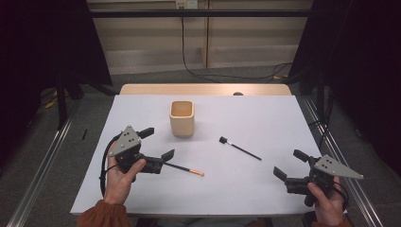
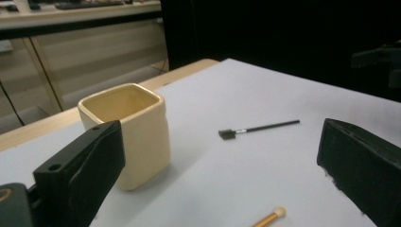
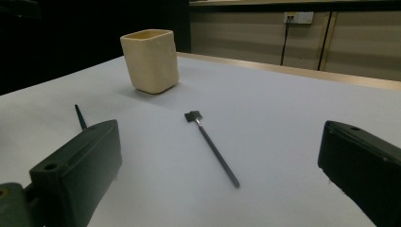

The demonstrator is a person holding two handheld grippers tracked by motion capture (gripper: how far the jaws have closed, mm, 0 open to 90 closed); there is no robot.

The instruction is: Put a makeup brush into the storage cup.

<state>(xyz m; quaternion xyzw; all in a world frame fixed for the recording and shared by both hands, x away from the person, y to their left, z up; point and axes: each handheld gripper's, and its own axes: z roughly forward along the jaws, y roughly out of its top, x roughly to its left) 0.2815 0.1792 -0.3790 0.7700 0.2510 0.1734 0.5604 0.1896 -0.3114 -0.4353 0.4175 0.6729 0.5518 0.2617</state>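
2 tongs, left tongs [image 1: 159, 144] and right tongs [image 1: 290, 163], gape empty; cup [image 1: 182, 118] and black brush [image 1: 239, 148] bear no writing.

Cream cup [image 2: 126, 132] beside black brush [image 2: 257, 128]

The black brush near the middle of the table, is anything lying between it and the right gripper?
Nothing visible does. The black brush lies alone on the white table cover, straight ahead of the open right gripper. The cream cup stands farther back, off that line.
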